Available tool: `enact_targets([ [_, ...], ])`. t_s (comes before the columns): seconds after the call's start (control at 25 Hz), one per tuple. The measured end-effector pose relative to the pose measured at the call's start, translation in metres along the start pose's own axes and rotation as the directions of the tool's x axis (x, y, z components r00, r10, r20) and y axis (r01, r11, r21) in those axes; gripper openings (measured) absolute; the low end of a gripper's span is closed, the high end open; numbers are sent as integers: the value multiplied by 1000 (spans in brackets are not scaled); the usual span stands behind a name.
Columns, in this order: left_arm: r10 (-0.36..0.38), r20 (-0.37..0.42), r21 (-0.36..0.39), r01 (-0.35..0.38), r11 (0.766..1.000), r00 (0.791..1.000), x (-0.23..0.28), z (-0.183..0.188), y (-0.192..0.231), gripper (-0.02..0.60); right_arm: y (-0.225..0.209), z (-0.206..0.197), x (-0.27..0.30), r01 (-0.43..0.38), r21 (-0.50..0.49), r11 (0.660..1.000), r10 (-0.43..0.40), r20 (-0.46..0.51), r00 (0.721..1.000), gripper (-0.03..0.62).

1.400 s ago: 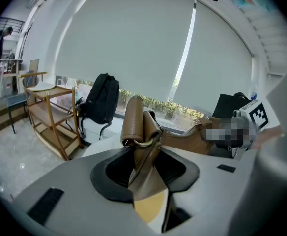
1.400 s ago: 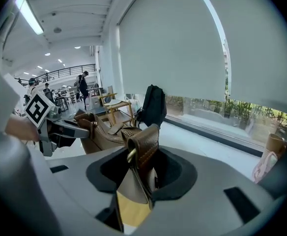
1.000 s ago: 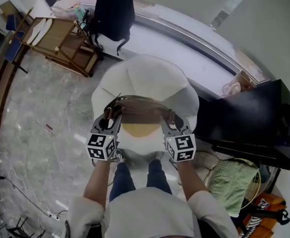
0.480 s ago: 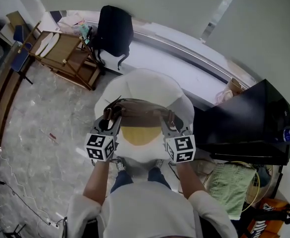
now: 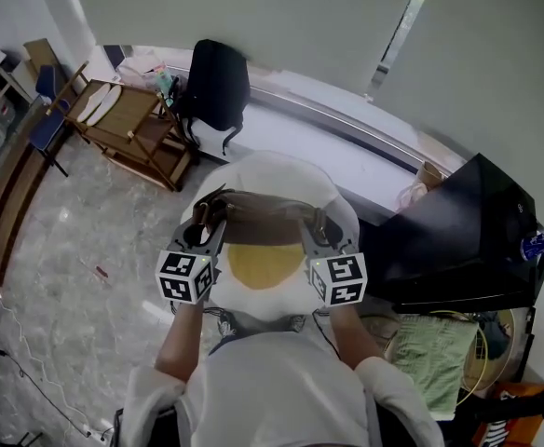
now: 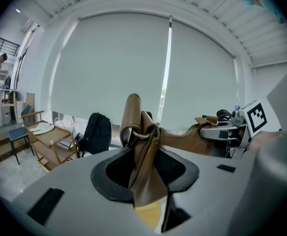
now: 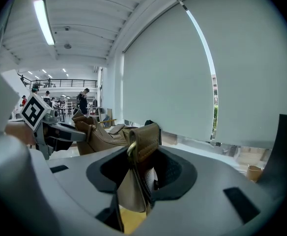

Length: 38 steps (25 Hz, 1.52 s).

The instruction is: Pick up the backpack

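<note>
Backpack (image 5: 270,177): white, round, yellow centre, brown top strap (image 5: 263,203).
Left gripper (image 5: 204,226): clamps strap's left end.
Right gripper (image 5: 318,228): clamps right end.

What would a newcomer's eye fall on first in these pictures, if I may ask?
The big white backpack with its yellow disc, hanging mid-frame by brown straps clamped in the left hand-held gripper and the right hand-held gripper. Then the black backpack by the window ledge behind it.
</note>
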<state>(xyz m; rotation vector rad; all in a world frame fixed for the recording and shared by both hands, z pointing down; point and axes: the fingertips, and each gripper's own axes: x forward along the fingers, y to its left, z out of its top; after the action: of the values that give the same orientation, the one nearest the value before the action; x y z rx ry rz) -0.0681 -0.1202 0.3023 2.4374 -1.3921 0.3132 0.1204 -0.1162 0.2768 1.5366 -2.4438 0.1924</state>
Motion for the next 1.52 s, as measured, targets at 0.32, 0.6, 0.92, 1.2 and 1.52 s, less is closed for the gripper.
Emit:
enact_targets([
  [0.32,-4,28,21,4,1000,1000,-20,19,-16,150,2,22,-22,-1,-17,1000,2,33,999,163],
  [0.6,10,46,26,-11,1000,999,-34,36,-19,147,7,40,-30,-8,-26,1000,10,69,998,163],
  [0.92,18,96,52,-23,998,995,-44,55,-19,147,9,58,-32,5,-26,1000,-2,122,993,161],
  [1.2,28,130,59,-36,998,991,-50,67,-13,147,15,71,-30,12,-50,999,-4,157,988,160],
  [1.52,31,140,52,-38,998,990,-53,70,-8,146,20,77,-27,15,-67,998,-4,168,986,156],
])
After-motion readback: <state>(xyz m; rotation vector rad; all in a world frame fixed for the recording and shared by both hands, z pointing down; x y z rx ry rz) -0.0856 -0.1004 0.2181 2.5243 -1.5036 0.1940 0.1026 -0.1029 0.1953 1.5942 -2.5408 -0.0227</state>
